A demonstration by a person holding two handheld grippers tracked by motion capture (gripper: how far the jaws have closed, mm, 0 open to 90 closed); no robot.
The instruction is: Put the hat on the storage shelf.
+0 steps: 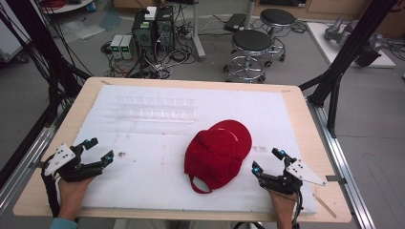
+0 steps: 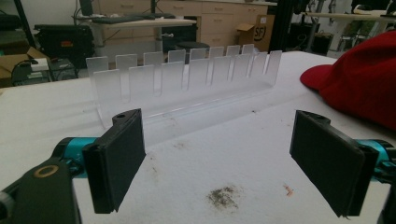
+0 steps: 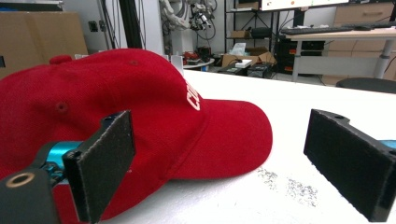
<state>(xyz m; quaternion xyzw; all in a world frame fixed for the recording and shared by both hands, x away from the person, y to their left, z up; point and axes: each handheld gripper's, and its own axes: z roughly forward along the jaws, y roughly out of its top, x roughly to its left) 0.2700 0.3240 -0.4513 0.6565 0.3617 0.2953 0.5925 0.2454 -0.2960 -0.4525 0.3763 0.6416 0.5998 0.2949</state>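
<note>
The red cap lies mid-table with free white mat around; the left gripper and right gripper both stand open, holding nothing.

The cap is matt red cloth with stitched white lettering. The rack is frosted, translucent plastic. A white, slightly rough foam sheet covers the pale wooden tabletop.

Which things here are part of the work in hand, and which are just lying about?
In hand:
red cap
right gripper, open beside the cap
left gripper, open
clear slotted rack, probably

Lying about:
stools
computer towers
cables on the floor
</note>
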